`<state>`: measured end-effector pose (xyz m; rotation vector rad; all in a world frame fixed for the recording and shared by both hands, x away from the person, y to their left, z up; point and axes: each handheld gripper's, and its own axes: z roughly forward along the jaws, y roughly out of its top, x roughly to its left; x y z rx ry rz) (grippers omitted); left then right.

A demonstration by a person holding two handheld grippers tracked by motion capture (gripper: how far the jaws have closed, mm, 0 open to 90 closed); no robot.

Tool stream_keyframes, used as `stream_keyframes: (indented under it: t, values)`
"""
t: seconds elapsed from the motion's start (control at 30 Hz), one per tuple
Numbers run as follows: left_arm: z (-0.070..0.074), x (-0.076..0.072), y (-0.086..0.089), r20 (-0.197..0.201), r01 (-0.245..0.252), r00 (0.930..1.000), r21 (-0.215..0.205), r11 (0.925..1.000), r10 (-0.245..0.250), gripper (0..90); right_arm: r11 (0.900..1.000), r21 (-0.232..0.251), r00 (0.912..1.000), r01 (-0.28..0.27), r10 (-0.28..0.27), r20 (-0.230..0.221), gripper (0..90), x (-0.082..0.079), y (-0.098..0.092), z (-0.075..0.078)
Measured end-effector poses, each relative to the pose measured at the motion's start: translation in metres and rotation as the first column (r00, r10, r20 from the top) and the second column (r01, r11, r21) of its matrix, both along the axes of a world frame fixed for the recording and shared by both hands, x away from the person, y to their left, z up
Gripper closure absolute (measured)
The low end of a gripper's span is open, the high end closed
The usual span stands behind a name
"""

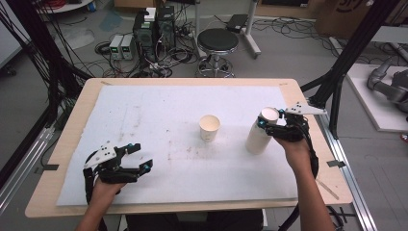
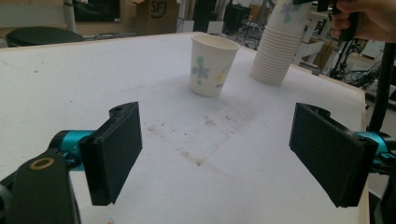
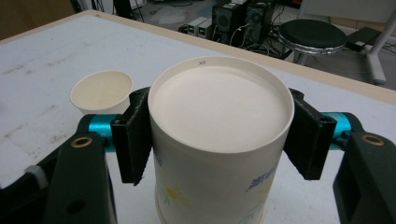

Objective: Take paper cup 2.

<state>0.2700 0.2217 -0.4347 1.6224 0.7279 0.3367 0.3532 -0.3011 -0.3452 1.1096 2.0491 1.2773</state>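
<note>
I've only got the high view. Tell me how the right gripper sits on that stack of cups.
Observer: The right gripper has its two pads pressed on opposite sides of the top cup, just under its upturned base.
Operator: Describe the stack itself.
Observer: The stack of cups stands upside down, with the rims nested closely near the table.
Operator: Now check the lone cup.
Observer: The lone cup has a flower print on its wall.
</note>
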Motion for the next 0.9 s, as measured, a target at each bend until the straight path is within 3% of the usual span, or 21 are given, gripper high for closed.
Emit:
stream_keyframes:
  t: [0.43, 0.9]
  values:
    - [0.0, 0.0, 0.0, 0.001, 0.002, 1.0, 0.002, 1.0, -0.002, 17.1, 1.0, 0.013, 0.9999, -0.001, 0.0, 0.015, 33.8, 0.0, -0.001, 0.009]
    - [0.002, -0.001, 0.0, 0.006, 0.005, 1.0, -0.001, 1.0, -0.005, 17.1, 0.999, 0.051, 0.9969, -0.007, 0.003, 0.078, 34.7, -0.014, -0.009, 0.044]
